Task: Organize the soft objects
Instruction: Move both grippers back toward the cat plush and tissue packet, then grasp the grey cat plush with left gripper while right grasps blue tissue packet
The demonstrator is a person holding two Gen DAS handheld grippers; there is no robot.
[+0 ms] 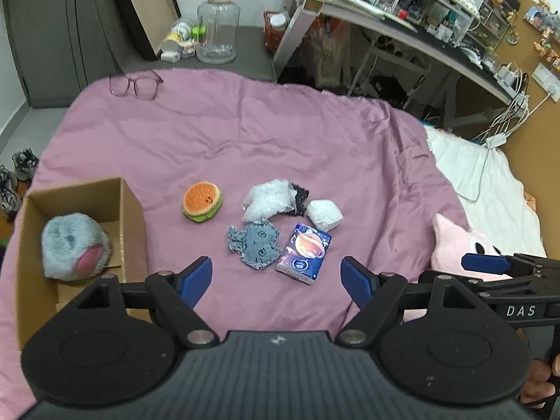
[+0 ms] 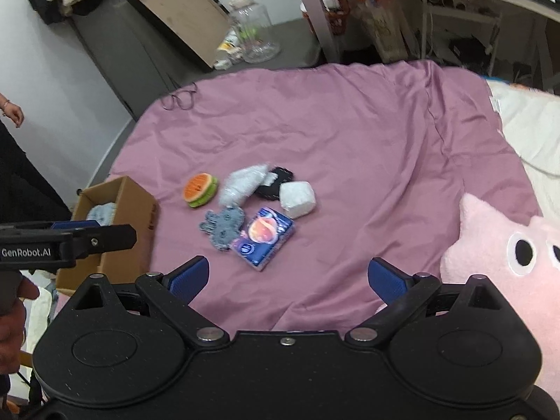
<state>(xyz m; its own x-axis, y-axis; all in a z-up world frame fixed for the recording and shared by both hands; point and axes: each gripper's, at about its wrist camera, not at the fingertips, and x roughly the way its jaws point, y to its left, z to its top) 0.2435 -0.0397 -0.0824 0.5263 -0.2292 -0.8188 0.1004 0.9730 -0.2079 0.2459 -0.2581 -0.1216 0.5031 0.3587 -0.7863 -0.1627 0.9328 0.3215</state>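
soft things ahead of both tools, box off to your left

your left gripper (image 1: pixel 276 281) and right gripper (image 2: pixel 287 280) both hang with fingers spread apart, holding nothing. the burger toy (image 1: pixel 202 202), grey rag (image 1: pixel 255 246), plastic bag (image 1: pixel 267 200) and white wad (image 1: pixel 323 214) lie clustered on the pink blanket (image 1: pixel 245 133), straight ahead and a little beyond the fingertips. the cardboard box (image 1: pixel 129 210), already holding a grey plush (image 1: pixel 73 245), sits left of the cluster. your left tool looks nearer to both burger and box; the rag's long axis runs roughly left to right.
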